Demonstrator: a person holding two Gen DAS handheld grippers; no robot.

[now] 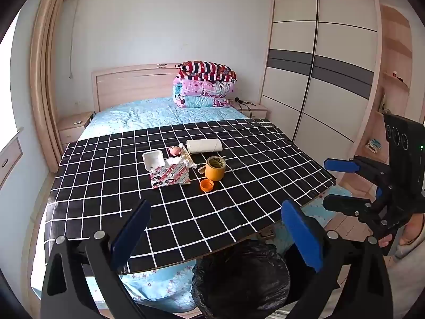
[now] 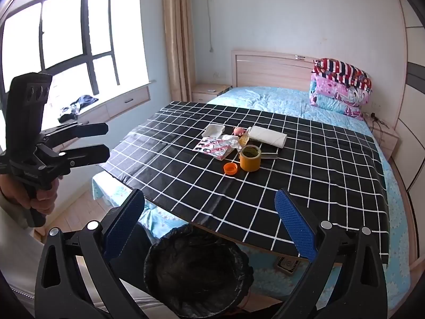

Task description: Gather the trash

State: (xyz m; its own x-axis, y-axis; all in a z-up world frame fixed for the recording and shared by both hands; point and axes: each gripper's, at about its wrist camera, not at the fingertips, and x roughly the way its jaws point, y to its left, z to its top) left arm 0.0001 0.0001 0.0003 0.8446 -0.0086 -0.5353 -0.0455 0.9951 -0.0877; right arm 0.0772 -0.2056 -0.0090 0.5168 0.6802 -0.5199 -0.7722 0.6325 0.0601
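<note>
- The left tool (image 1: 215, 228) hangs spread wide and empty over the near edge of the black, white-gridded bench (image 1: 239, 186), well short of the clutter.
- The trash sits mid-bench in one tight cluster. Left to right: one white square plastic tub (image 1: 153, 160); one flat red-and-white printed wrapper (image 1: 170, 176); one crumpled white tissue (image 1: 190, 162); one small pink toy figure (image 1: 174, 151); one orange screw cap (image 1: 206, 185); one orange-sided tape roll (image 1: 215, 168); one white paper roll (image 1: 204, 145).
- One black-lined round waste bin (image 2: 196, 268) stands on the floor just below the near bench edge, under both tools.
- The right tool (image 2: 209, 226) is likewise spread wide, gripping nothing.
- I judge that nothing has been picked yet. A good start would be the orange screw cap, nearest and standing clear of the rest: come down over it, pinch across its rim, then carry it straight back to the bin.
- The flat wrapper looks harder; lifting it by an edge would likely work best.
</note>
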